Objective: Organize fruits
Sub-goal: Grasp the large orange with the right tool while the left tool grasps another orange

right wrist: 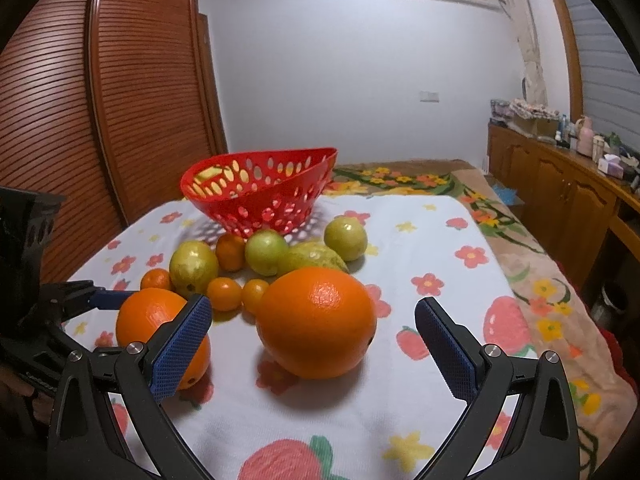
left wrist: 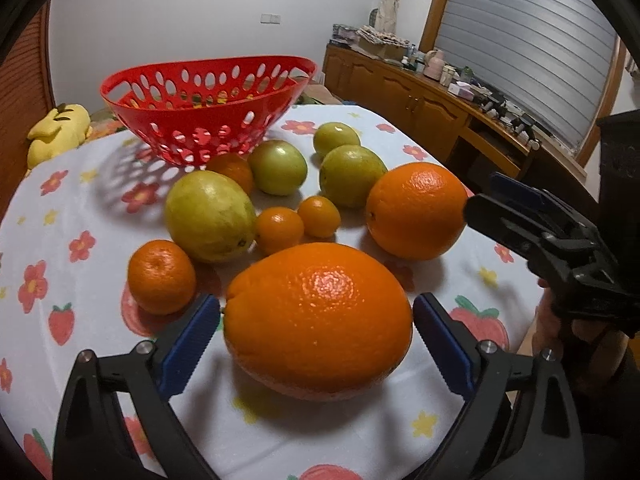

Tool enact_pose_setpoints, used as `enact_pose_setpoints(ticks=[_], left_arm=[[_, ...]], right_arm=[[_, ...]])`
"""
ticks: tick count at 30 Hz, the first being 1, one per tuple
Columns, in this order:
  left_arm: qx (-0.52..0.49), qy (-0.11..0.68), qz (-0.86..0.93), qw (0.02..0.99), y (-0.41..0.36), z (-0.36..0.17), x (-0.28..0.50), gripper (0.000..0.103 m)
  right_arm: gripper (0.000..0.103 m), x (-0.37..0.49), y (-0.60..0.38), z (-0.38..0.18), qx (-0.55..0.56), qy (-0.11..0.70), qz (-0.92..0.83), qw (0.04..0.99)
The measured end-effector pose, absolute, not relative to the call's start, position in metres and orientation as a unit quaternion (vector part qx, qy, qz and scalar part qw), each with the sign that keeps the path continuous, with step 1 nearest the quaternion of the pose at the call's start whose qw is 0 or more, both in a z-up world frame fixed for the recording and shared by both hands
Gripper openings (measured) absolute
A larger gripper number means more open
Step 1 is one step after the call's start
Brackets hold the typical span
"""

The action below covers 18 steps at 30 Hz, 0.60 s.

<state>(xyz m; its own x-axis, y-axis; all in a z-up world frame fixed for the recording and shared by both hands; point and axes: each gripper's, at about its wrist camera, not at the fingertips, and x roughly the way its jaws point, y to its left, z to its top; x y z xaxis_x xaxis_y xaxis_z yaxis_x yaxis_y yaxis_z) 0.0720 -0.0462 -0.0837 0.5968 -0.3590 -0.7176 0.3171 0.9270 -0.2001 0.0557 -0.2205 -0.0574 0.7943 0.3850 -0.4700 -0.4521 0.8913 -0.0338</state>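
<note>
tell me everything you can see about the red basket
The red perforated plastic basket is a wide, shallow bowl with oval holes all over its walls and a smooth rim. It stands upright on the floral tablecloth, behind the cluster of fruit, casting a dotted shadow. No fruit shows inside it, and neither tongs touch it.

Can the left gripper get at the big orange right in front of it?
Probably yes: the left gripper is open, its blue pads flank the big orange, and nothing lies between.

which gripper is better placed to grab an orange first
Left, probably. The left gripper is open with its fingers already flanking the nearest big orange. The right gripper is open too, but its orange sits slightly ahead.
</note>
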Motion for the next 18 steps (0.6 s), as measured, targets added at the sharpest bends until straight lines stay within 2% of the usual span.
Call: enact_pose_setpoints(ticks=[10,18], left_arm=[[-0.059,0.400,-0.196,0.894,-0.036,-0.086,0.073,0.093],[-0.038,0.389,-0.186,0.901,-0.037,-0.081,0.066,0.093]], right_arm=[[0.103,0.082,-0.214,-0.074,-0.076,0.281,0.240,0.926],[0.103,0.097,-0.213,-0.083,-0.068,0.312,0.248,0.915]])
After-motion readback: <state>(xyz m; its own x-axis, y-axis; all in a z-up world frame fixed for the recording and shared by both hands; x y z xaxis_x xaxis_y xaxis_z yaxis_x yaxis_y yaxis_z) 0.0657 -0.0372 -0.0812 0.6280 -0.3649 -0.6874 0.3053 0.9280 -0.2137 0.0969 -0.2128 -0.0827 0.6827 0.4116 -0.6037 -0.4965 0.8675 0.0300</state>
